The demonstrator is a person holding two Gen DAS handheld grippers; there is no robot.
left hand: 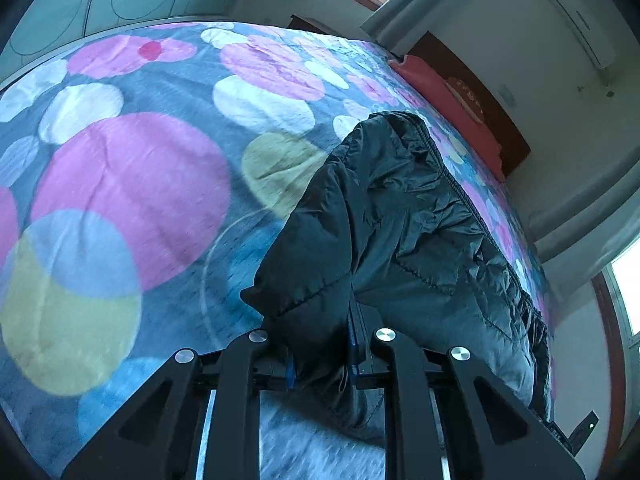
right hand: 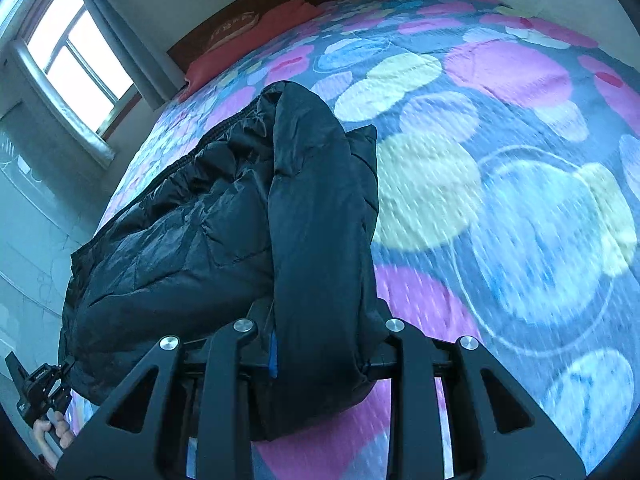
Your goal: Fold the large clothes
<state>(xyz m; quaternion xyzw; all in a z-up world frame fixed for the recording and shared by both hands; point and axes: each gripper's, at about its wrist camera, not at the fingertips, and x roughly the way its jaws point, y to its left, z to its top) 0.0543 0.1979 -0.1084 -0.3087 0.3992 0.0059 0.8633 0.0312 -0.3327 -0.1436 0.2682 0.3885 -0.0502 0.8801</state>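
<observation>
A black puffer jacket (left hand: pixel 404 216) lies partly lifted over a bed with a dotted blanket (left hand: pixel 132 168). My left gripper (left hand: pixel 320 356) is shut on a fold of the jacket, which hangs between its fingers. In the right wrist view my right gripper (right hand: pixel 320 356) is shut on another thick fold of the jacket (right hand: pixel 200 224), likely a sleeve, which runs forward from the jaws. The left gripper (right hand: pixel 38 392) and the hand that holds it show at the lower left of that view, at the jacket's other end. The zipper edge runs along the jacket's far side.
A red pillow (left hand: pixel 448 100) lies at the dark wooden headboard (right hand: pixel 248 4). Windows (right hand: pixel 76 52) with curtains are beside the bed. An air conditioner (left hand: pixel 580 20) hangs on the wall. The blanket (right hand: pixel 512 160) spreads wide beside the jacket.
</observation>
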